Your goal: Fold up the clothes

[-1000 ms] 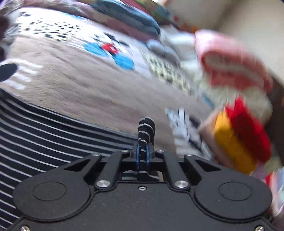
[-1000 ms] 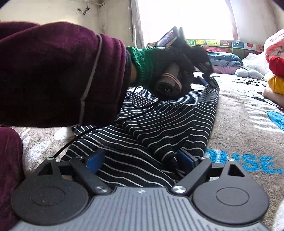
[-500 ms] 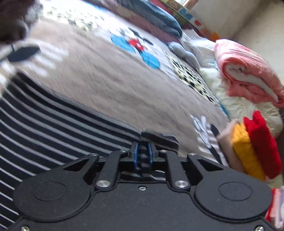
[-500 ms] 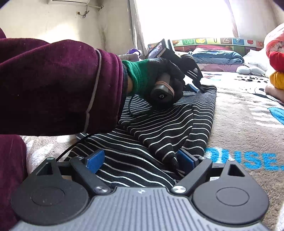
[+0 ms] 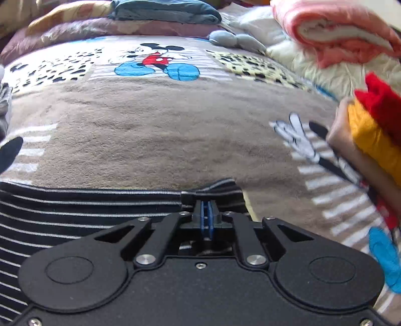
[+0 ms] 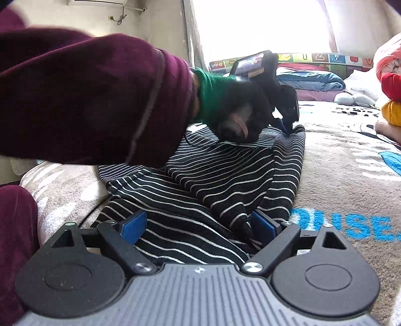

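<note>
A black garment with thin white stripes (image 6: 213,180) lies partly folded on the bed blanket (image 5: 155,130). My left gripper (image 5: 206,210) has its blue pads pinched on the garment's far corner (image 5: 213,191), the jaws closing the last bit. From the right wrist view, a gloved hand (image 6: 225,105) holds the left gripper (image 6: 288,126) low on that corner. At the near end my right gripper (image 6: 198,223) stands wide open. Striped cloth lies between its pads, and a folded tip rests against the right pad (image 6: 260,225).
A maroon sleeve (image 6: 87,95) crosses above the garment on the left. Folded red and yellow clothes (image 5: 371,130) and a pink blanket (image 5: 333,32) are piled at the right. Pillows, a blue duvet (image 5: 165,11) and a grey soft toy (image 5: 233,40) line the far end.
My left gripper has rolled level and sunk with the pinched corner, which now lies flat on the bed instead of sticking up. The right gripper has not moved.
</note>
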{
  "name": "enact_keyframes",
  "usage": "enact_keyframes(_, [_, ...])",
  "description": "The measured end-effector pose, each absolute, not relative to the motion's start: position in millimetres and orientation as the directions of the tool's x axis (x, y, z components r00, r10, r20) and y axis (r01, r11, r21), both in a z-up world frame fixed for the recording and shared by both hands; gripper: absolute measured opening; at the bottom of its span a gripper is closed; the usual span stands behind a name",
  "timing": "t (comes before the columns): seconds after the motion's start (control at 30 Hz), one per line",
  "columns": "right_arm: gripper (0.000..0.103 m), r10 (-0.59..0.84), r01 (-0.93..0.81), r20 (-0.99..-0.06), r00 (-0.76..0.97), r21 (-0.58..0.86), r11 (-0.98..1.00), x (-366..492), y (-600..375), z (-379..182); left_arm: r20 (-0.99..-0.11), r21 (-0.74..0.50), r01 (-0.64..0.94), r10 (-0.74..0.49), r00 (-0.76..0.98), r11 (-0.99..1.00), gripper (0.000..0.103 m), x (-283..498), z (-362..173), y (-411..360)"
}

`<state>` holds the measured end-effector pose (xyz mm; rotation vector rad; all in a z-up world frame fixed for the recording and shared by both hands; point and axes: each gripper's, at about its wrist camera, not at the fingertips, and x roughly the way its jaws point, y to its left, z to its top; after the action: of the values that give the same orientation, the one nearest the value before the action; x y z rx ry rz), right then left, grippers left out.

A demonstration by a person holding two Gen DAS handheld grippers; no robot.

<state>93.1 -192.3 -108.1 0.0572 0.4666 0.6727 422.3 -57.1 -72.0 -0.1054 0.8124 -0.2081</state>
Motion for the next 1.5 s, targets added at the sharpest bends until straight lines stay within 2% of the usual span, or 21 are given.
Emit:
enact_keyframes(0.1, [0.092, 0.614, -0.591, -0.403, 0.679, 0.196, 0.782, 94, -191, -107, -0.632, -0.193, 0.188, -0.268, 0.727, 0.963, 0.006, 390, -46, -48])
enact_keyframes(0.3, [0.092, 0.616, -0.593, -0.402, 0.678, 0.196, 0.781, 92, -191, -105, -0.577, -0.151, 0.361, -0.379, 0.723, 0.92, 0.006, 279, -19, -51])
enact_keyframes(0.37, [0.092, 0.614, -0.594, -0.401, 0.68, 0.189, 0.782, 91, -190, -104, -0.584, -0.153, 0.422, -0.426, 0.691, 0.894, 0.006, 245, -24, -57])
enact_keyframes(0.47, [0.092, 0.61, -0.598, -0.402, 0.683, 0.172, 0.782, 89, -188, -104, -0.677, -0.024, 0.451, -0.346, 0.649, 0.892, 0.01, 228, -57, -78])
enact_keyframes(0.5, [0.092, 0.61, -0.6, -0.402, 0.683, 0.167, 0.782, 88, -187, -104, -0.704, 0.035, 0.444, -0.293, 0.646, 0.895, 0.011, 228, -72, -82])
enact_keyframes(0.63, [0.092, 0.606, -0.608, -0.409, 0.683, 0.143, 0.781, 85, -186, -104, -0.654, -0.079, 0.38, -0.335, 0.678, 0.922, 0.011, 216, -60, -64])
enact_keyframes(0.9, [0.09, 0.647, -0.649, -0.368, 0.668, 0.136, 0.748, 58, -200, -88, -0.605, -0.015, 0.292, -0.241, 0.759, 0.956, 0.012, 149, -45, -29])
enact_keyframes(0.97, [0.09, 0.648, -0.66, -0.377, 0.662, 0.117, 0.742, 46, -205, -83, -0.594, 0.004, 0.258, -0.205, 0.778, 0.966, 0.017, 129, -46, -15])
enact_keyframes(1.0, [0.089, 0.648, -0.665, -0.383, 0.659, 0.106, 0.739, 39, -207, -81, -0.59, 0.002, 0.238, -0.191, 0.785, 0.971, 0.023, 122, -48, -8])
enact_keyframes(1.03, [0.089, 0.644, -0.665, -0.386, 0.66, 0.098, 0.74, 34, -209, -80, -0.59, -0.016, 0.218, -0.185, 0.786, 0.976, 0.027, 119, -50, -1])
enact_keyframes(1.2, [0.089, 0.588, -0.614, -0.396, 0.706, 0.072, 0.786, 29, -216, -77, -0.572, -0.154, 0.175, -0.232, 0.787, 0.973, 0.028, 119, -43, 26])
enact_keyframes(1.3, [0.089, 0.545, -0.575, -0.403, 0.735, 0.054, 0.816, 34, -215, -80, -0.556, -0.168, 0.179, -0.243, 0.795, 0.969, 0.038, 116, -42, 29])
enact_keyframes(1.5, [0.089, 0.508, -0.543, -0.332, 0.795, -0.016, 0.84, 39, -210, -83, -0.578, -0.243, 0.131, -0.252, 0.776, 0.961, 0.038, 115, -50, 48])
